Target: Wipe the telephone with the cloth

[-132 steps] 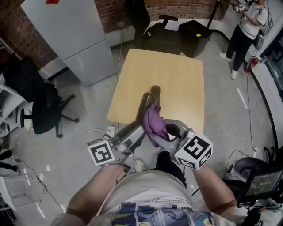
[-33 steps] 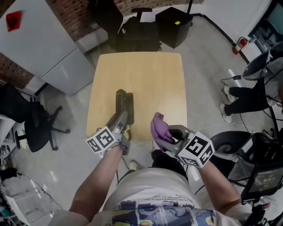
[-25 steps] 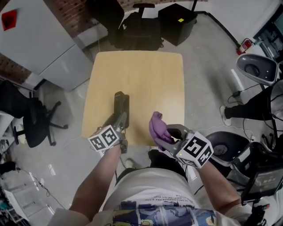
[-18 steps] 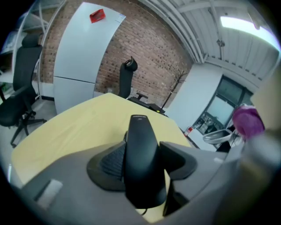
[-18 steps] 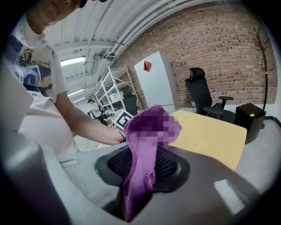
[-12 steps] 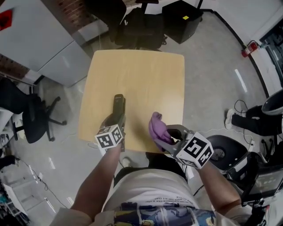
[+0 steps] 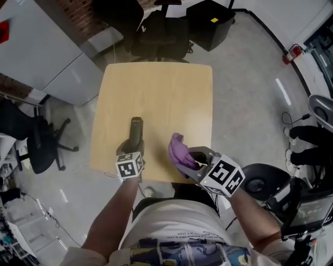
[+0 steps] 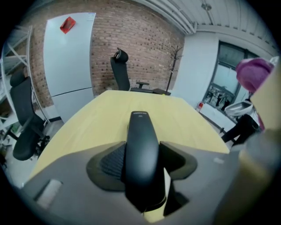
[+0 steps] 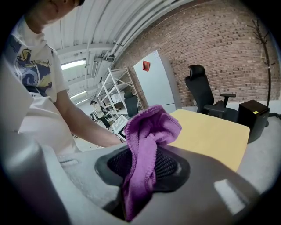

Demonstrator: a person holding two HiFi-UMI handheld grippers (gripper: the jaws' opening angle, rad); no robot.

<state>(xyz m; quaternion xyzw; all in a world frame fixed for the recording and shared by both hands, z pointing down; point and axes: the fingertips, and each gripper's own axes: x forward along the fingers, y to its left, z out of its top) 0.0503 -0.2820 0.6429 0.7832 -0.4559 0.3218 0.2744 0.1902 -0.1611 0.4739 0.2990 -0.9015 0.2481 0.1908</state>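
Observation:
The black telephone (image 7: 136, 127) lies lengthwise on the wooden table (image 7: 166, 93), near its front left edge. My left gripper (image 7: 132, 146) sits over the telephone's near end. In the left gripper view the telephone (image 8: 140, 136) runs between the two pads, and the left gripper (image 8: 141, 165) is shut on it. My right gripper (image 7: 186, 158) hovers at the table's front edge, to the right of the telephone and apart from it. It is shut on the purple cloth (image 7: 178, 149). The cloth (image 9: 147, 145) bunches up above the right gripper (image 9: 145, 171) and hangs down between its pads.
A grey cabinet (image 7: 47, 57) stands left of the table, with a black office chair (image 7: 39, 148) below it. Another black chair (image 7: 161, 26) and a black box (image 7: 210, 15) stand behind the table's far edge. A person's legs (image 7: 312, 137) show at the right.
My left gripper has turned in line with the telephone and stays on its near end. The right gripper with the cloth has kept its place by the table's front edge.

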